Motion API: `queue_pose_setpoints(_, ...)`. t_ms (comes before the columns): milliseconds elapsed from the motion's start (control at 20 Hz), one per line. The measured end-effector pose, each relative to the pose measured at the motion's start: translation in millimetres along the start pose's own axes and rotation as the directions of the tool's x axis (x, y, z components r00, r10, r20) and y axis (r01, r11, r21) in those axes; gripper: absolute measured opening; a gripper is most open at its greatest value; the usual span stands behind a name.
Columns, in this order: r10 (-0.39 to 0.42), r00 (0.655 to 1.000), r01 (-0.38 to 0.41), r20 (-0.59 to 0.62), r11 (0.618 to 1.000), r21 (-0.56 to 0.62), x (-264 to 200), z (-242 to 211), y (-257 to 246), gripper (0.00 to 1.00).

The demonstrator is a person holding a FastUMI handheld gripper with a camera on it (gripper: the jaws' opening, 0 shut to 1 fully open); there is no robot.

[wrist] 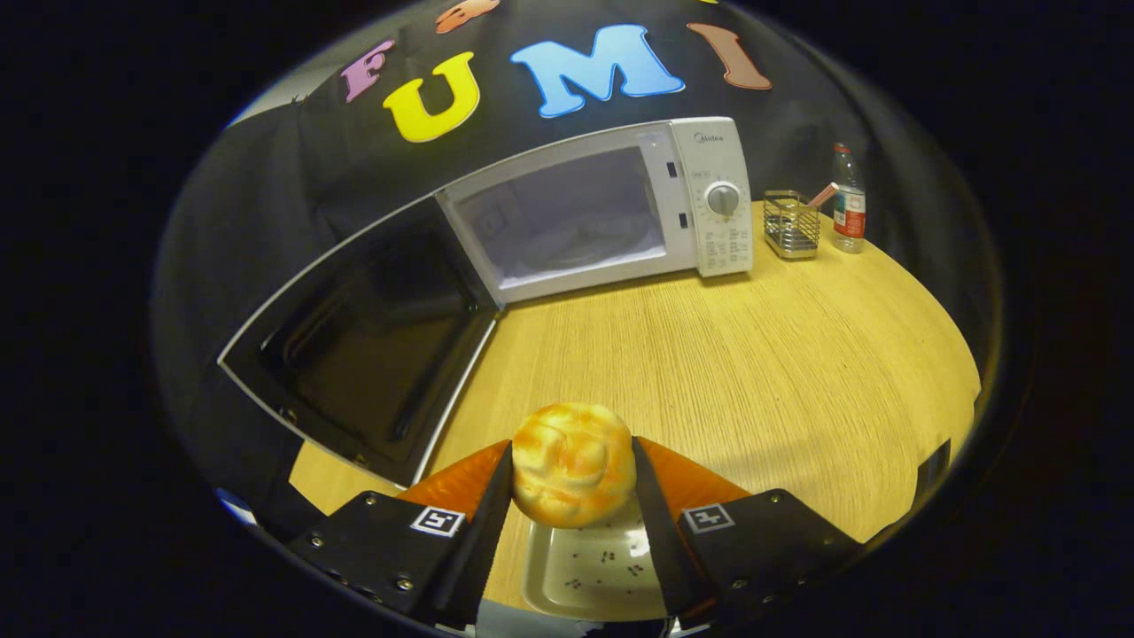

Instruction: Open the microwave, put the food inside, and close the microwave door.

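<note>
A round golden bread bun (572,462) sits between my two fingers, and my gripper (573,470) is shut on it, both pads pressing its sides. It hangs just above a white plate (594,576) on the wooden table (753,372). Beyond the fingers stands the white microwave (611,208). Its dark door (363,346) is swung wide open to the left, baring the pale cavity with its turntable (576,244). The control panel with a round dial (724,199) is on the microwave's right side.
To the right of the microwave stand a wire mesh holder (790,224) with a pink item in it and a clear plastic bottle (849,202). The open door reaches out over the table's left part. Black cloth walls close the booth behind.
</note>
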State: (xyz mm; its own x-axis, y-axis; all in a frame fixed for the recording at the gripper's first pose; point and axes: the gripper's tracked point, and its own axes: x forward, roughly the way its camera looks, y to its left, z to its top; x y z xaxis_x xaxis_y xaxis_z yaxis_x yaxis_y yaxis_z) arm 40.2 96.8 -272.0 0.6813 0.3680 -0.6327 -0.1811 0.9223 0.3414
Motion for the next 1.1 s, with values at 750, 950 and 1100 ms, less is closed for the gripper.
queue_pose_setpoints(750,0.125,0.950,-0.182,0.286,0.966,0.183,113,154,20,0.74)
queue_pose_setpoints(950,0.099,0.942,-0.188,0.321,0.947,0.260,149,168,15,0.74)
queue_pose_setpoints(1100,0.068,0.937,-0.176,0.343,0.939,0.295,176,177,7,0.74)
